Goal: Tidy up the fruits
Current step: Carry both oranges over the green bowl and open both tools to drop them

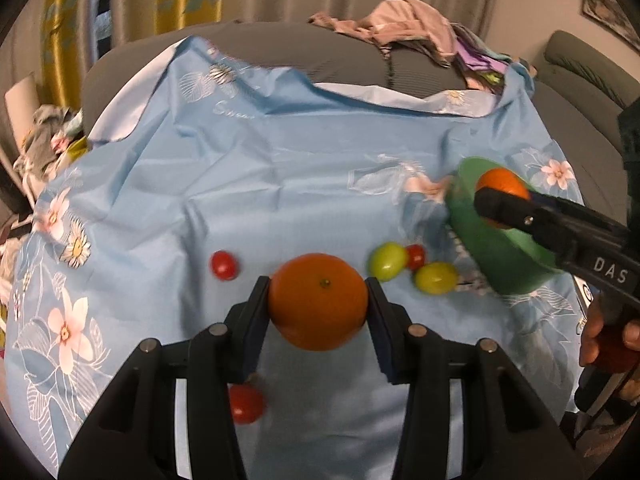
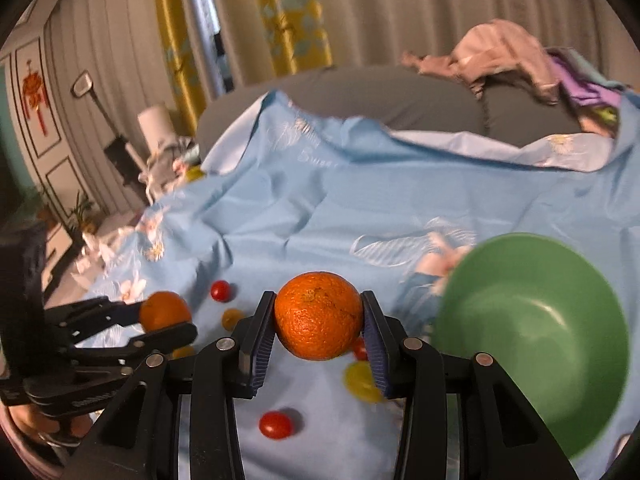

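Observation:
My left gripper (image 1: 318, 304) is shut on an orange (image 1: 318, 300) held above the blue flowered cloth (image 1: 240, 184). My right gripper (image 2: 318, 320) is shut on a second orange (image 2: 318, 316), held beside the green bowl (image 2: 532, 336). In the left wrist view the right gripper (image 1: 500, 208) holds its orange (image 1: 502, 186) over the green bowl (image 1: 496, 256). Red cherry tomatoes (image 1: 224, 265) and yellow-green tomatoes (image 1: 387, 261) lie loose on the cloth. The left gripper and its orange (image 2: 165, 311) show at the left of the right wrist view.
The cloth covers a grey sofa (image 1: 256, 48) with a heap of clothes (image 1: 412, 24) at the back. Curtains hang behind. More red tomatoes (image 2: 275, 425) and yellow tomatoes (image 2: 362, 380) lie under the right gripper. A cluttered floor area (image 2: 120, 184) lies to the left.

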`<action>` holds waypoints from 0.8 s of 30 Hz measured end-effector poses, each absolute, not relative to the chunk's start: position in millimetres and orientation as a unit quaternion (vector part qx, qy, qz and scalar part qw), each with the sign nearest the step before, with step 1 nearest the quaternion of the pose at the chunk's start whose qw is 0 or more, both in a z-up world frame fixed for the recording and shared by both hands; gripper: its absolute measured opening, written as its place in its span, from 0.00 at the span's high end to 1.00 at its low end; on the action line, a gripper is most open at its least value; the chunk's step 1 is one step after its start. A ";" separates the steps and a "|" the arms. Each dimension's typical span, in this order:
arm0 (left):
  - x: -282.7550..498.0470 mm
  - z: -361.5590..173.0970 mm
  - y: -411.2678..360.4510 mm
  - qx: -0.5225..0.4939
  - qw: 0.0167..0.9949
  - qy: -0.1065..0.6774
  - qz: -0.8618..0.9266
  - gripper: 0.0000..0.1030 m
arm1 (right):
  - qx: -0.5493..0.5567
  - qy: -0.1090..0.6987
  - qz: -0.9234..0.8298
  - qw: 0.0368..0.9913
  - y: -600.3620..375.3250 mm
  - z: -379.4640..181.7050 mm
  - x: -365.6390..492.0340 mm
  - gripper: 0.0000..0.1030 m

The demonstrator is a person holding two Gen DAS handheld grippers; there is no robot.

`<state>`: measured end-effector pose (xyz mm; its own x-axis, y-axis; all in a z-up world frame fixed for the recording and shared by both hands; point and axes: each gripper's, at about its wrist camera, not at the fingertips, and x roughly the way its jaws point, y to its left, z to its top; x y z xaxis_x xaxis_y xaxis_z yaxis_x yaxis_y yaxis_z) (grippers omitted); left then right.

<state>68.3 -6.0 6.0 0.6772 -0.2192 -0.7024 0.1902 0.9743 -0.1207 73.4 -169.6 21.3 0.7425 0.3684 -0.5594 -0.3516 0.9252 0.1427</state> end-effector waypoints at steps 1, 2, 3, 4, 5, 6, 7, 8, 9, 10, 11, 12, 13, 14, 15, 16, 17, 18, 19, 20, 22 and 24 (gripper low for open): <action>68.1 9.5 -14.4 -0.013 0.917 0.382 -0.116 0.55 | 0.016 0.298 0.181 0.937 -177.9 23.6 70.0 0.58; 68.5 12.0 -20.4 -0.010 0.917 0.380 -0.119 0.55 | 0.018 0.295 0.172 0.940 -183.4 24.5 67.1 0.58; 69.7 14.1 -26.2 -0.007 0.918 0.378 -0.122 0.55 | 0.020 0.291 0.162 0.943 -190.4 24.9 64.6 0.58; 70.7 16.7 -33.7 -0.004 0.918 0.376 -0.127 0.55 | 0.024 0.289 0.152 0.945 -198.8 24.7 63.2 0.58; 72.2 19.1 -41.6 0.000 0.918 0.373 -0.133 0.55 | 0.028 0.290 0.145 0.946 -207.1 23.4 61.8 0.58; 73.9 20.7 -47.9 0.004 0.918 0.373 -0.136 0.55 | 0.031 0.291 0.137 0.946 -214.1 22.0 60.8 0.58; 76.8 21.9 -58.1 0.009 0.917 0.372 -0.142 0.55 | 0.033 0.292 0.125 0.948 -220.9 20.2 60.4 0.58; 78.7 22.6 -64.6 0.013 0.917 0.372 -0.146 0.55 | 0.033 0.293 0.109 0.949 -228.7 18.0 60.6 0.58; 81.8 23.2 -73.9 0.017 0.915 0.372 -0.153 0.55 | 0.032 0.294 0.096 0.950 -236.3 16.3 59.3 0.58; 84.8 23.9 -79.8 0.019 0.915 0.372 -0.157 0.55 | 0.032 0.294 0.084 0.952 -242.7 14.7 59.6 0.58; 88.7 24.7 -88.8 0.022 0.914 0.371 -0.164 0.55 | 0.033 0.294 0.080 0.952 -248.3 13.3 59.0 0.58; 91.5 25.4 -96.0 0.024 0.913 0.370 -0.169 0.55 | 0.035 0.295 0.078 0.952 -253.4 11.9 58.7 0.58; 94.7 25.6 -104.6 0.027 0.913 0.368 -0.176 0.55 | 0.039 0.296 0.077 0.951 -258.2 10.1 58.3 0.58; 98.9 26.1 -116.8 0.033 0.912 0.366 -0.185 0.55 | 0.041 0.297 0.076 0.951 -262.1 8.4 58.5 0.58; 100.7 26.2 -122.4 0.035 0.911 0.365 -0.189 0.55 | 0.039 0.299 0.073 0.951 -265.2 6.6 57.8 0.58; 104.1 25.7 -130.4 0.040 0.910 0.365 -0.194 0.55 | 0.039 0.303 0.066 0.950 -268.2 5.1 57.5 0.58; 107.3 25.3 -138.1 0.044 0.908 0.366 -0.198 0.55 | 0.037 0.304 0.060 0.950 -271.3 3.4 57.1 0.58; 111.2 23.7 -147.0 0.047 0.906 0.369 -0.200 0.55 | 0.035 0.308 0.055 0.949 -274.3 1.7 57.6 0.58; 113.1 22.6 -151.7 0.049 0.905 0.370 -0.202 0.55 | 0.033 0.311 0.050 0.949 -276.9 0.2 58.1 0.58; 116.9 20.1 -158.8 0.052 0.903 0.374 -0.205 0.55 | 0.033 0.313 0.044 0.948 -280.7 -1.1 58.8 0.58; 121.8 15.8 -168.1 0.057 0.899 0.381 -0.207 0.55 | 0.037 0.318 0.038 0.947 -287.4 -3.9 59.1 0.58; 127.5 12.1 -174.1 0.062 0.898 0.384 -0.204 0.55 | 0.041 0.322 0.036 0.945 -292.5 -6.5 60.0 0.58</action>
<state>127.5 -174.1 12.1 0.6213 -0.3193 -0.7156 0.4148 0.9088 -0.0454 60.0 -292.5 -6.5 0.7899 0.0946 -0.6058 -0.0423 0.9941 0.1001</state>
